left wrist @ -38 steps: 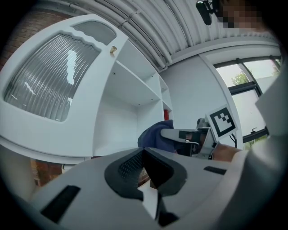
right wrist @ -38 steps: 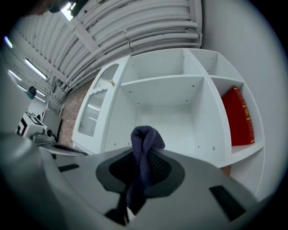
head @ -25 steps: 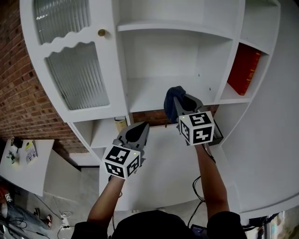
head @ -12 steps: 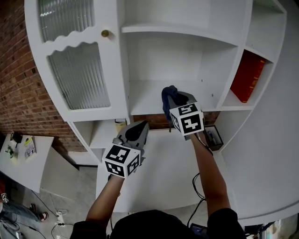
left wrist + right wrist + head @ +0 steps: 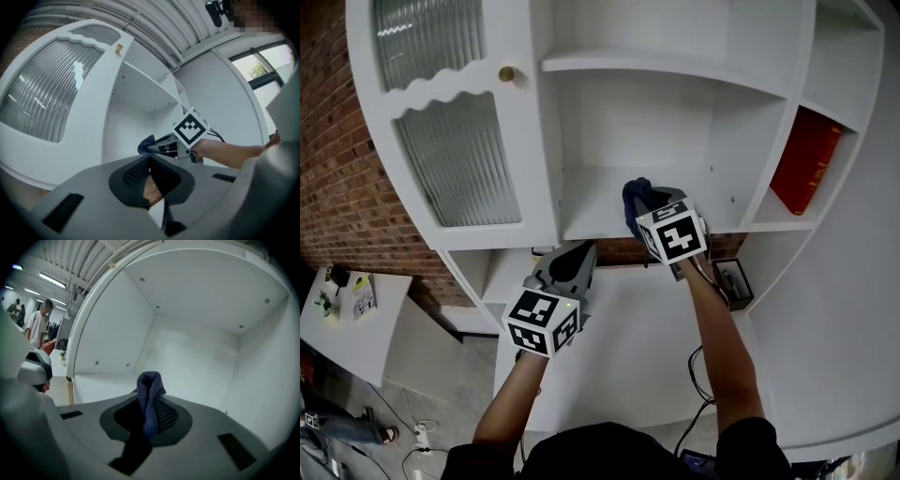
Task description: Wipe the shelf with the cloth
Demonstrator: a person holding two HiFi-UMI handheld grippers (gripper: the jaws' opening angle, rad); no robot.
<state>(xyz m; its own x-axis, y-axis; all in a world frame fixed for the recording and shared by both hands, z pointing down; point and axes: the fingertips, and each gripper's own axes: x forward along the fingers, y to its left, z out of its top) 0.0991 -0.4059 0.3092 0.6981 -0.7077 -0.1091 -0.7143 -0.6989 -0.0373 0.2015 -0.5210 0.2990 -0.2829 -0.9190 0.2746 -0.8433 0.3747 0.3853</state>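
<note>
Big white cabinet (image 5: 675,66) against a brick wall (image 5: 337,141), ribbed glass door (image 5: 455,159) on the left and something red (image 5: 806,173) standing in the cubby on the right. The shelf (image 5: 591,199) to be wiped is the floor of the open middle compartment, and it's bare.

The right gripper (image 5: 645,199) is up at the near edge of that shelf, jaws clamped on the dark blue cloth (image 5: 150,394). The cloth is a narrow folded wad poking out past the tips. I can't tell if it's touching the board.

The left gripper (image 5: 574,264) hangs lower and nearer, below the shelf, jaws pressed together with nothing between them.

My worries from here:
- So little cloth sticks out that the hard jaw tips might scrape the paint instead of the cloth wiping it.
- Dragging the wad sideways could tug it out of the pinch, and it'd end up dropped on the shelf.
- With a wad that small, a sweep probably misses the far corners, and reaching in deep risks knocking the marker cube on the side walls.
</note>
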